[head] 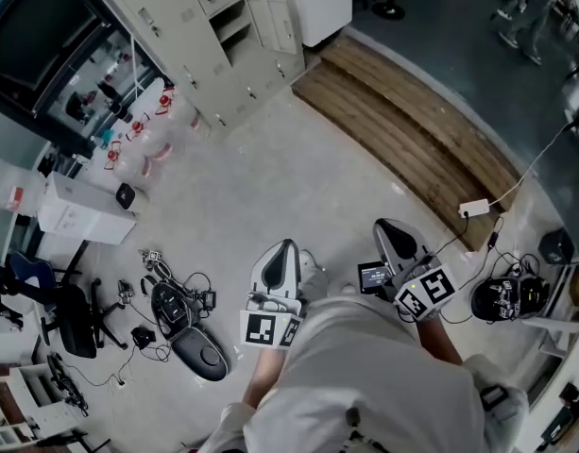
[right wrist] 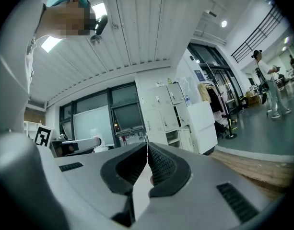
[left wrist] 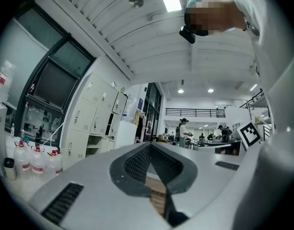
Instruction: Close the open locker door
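Note:
The cream locker bank (head: 190,36) stands at the far side of the floor. One low door (head: 275,22) hangs open beside its bare shelves (head: 234,31). Both grippers are held close to the person's body, far from the lockers. The left gripper (head: 281,251) points toward the lockers; its jaws meet at the tips (left wrist: 150,145), nothing between them. The right gripper (head: 388,226) is likewise shut and empty, tips touching (right wrist: 147,145). In the right gripper view the open door (right wrist: 187,139) shows beyond the jaws, left of a white cabinet (right wrist: 204,126).
A wooden platform (head: 412,130) runs diagonally to the right of the lockers. Large water bottles (head: 147,135) stand by the window at left. Cables and devices (head: 180,314) lie on the floor near the left gripper, an office chair (head: 53,314) further left. A power strip (head: 474,208) lies at right.

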Available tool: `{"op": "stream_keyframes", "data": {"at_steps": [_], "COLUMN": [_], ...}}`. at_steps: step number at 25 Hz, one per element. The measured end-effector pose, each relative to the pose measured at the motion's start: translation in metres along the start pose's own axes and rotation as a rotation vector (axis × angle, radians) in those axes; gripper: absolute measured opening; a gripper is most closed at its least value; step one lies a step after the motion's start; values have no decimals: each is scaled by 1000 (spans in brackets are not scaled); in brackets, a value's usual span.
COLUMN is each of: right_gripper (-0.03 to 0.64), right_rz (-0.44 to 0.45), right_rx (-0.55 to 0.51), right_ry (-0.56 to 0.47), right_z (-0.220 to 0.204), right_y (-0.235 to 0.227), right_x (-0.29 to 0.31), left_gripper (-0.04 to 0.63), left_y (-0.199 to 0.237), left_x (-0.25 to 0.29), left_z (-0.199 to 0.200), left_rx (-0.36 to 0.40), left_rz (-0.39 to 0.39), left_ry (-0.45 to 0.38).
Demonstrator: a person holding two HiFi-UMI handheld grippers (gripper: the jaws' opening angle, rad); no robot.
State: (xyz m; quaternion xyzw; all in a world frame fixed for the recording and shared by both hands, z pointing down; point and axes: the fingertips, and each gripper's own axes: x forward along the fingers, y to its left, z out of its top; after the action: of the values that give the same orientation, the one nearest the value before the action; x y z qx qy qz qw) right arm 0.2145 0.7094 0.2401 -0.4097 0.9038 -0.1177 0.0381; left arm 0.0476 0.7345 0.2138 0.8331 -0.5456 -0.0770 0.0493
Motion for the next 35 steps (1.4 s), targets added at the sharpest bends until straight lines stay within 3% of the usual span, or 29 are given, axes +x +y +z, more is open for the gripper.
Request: {"op": "stream_keyframes", "data": {"at_steps": [12,20,27,35], "right_gripper": [28,28,28,28], "right_rz": [-55,-71,-83,-68], "right_rx": [-15,-3,11,25], "right_ry": [-8,-10,14,33], "right_z": [14,8,4,8], "right_y": [-24,-18,-33,-80], "right_x": [124,182,205,246], "left_gripper": [8,8,8,8], "left_y": [99,157,171,190], "left_x": [88,110,127,183], "left_z": [6,12,2,0], "left_rx": [-21,-7,-41,-23], "left_rz": [-76,-88,-91,-63], "left_ry": [-15,-5,32,38]}}
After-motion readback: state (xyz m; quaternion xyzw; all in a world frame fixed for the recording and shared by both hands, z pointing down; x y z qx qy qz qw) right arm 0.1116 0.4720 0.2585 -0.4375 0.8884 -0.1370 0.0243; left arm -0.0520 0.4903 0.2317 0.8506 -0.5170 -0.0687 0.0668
